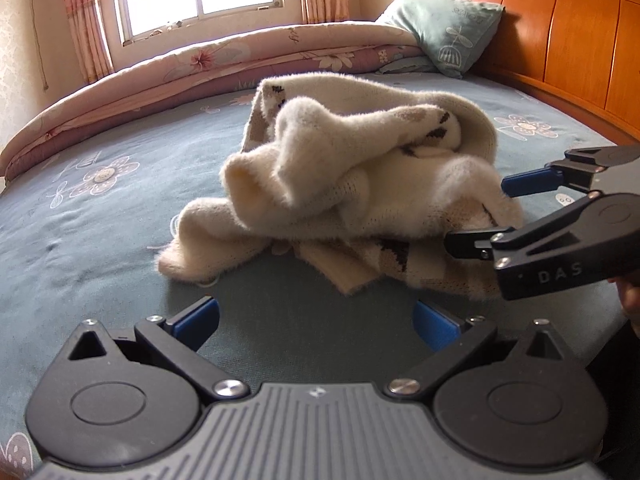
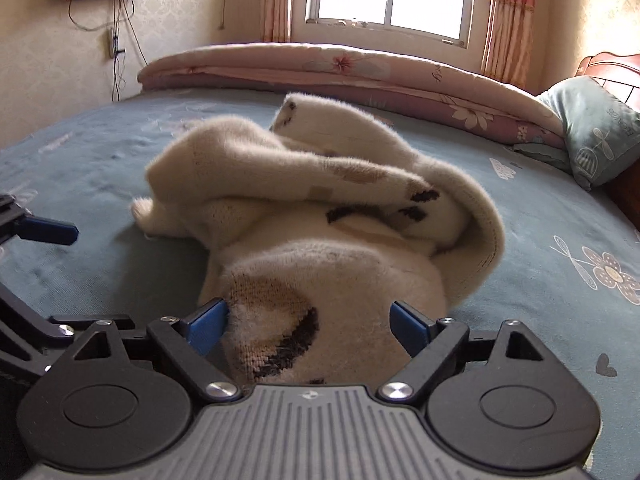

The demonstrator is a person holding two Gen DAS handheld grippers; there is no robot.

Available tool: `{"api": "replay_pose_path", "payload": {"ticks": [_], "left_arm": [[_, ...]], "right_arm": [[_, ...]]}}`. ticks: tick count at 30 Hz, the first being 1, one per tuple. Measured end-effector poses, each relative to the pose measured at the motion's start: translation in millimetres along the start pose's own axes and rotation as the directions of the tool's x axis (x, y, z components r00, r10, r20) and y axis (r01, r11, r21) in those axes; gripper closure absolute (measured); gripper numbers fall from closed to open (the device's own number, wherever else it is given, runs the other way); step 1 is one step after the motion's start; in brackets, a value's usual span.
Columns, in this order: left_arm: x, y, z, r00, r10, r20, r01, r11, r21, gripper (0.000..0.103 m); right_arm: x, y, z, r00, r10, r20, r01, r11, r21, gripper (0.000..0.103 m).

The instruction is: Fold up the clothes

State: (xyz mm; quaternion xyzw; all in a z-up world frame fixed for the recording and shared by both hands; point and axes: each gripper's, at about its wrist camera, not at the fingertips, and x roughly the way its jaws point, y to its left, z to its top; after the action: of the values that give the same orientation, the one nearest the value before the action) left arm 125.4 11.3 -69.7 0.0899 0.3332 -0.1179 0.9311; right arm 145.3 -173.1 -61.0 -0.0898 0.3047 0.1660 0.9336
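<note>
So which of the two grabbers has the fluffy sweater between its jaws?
The right gripper: its open jaws straddle the cream sweater. The left gripper has only bedsheet between its jaws, short of the sweater.

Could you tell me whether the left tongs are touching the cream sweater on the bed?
Apart. In the left wrist view, the left tongs stand open over bare blue sheet, with a clear strip of sheet between their tips and the sweater.
</note>
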Motion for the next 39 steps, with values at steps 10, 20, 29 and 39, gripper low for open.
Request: {"api": "replay_pose_path", "payload": {"ticks": [10,20,29,39], "left_arm": [[3.2,-2.9,8.8,0.999,0.018,-0.026,-0.018,1.000,-0.011,0.001],[-28.4,-13.5,40.3,0.999,-0.023,0.033,0.022,1.000,0.016,0.001],[-41.1,-16.0,61.5,0.999,-0.015,0.035,0.014,0.999,0.032,0.001],[-40.5,6.0,76.3,0.999,-0.013,0.046,0.015,1.000,-0.024,0.001]], "right_arm": [[-12.4,-48.9,-16.1,0.981,-0.191,0.041,0.181,0.966,0.187,0.012],[-36.8,-83.0,-13.6,0.971,-0.239,-0.024,0.235,0.921,0.310,0.012],[-50.3,-79.1,-3.6,0.971,-0.241,-0.008,0.235,0.938,0.253,0.012],[-29.5,-50.6,9.8,0.987,-0.157,-0.015,0.158,0.986,0.061,0.019]]}}
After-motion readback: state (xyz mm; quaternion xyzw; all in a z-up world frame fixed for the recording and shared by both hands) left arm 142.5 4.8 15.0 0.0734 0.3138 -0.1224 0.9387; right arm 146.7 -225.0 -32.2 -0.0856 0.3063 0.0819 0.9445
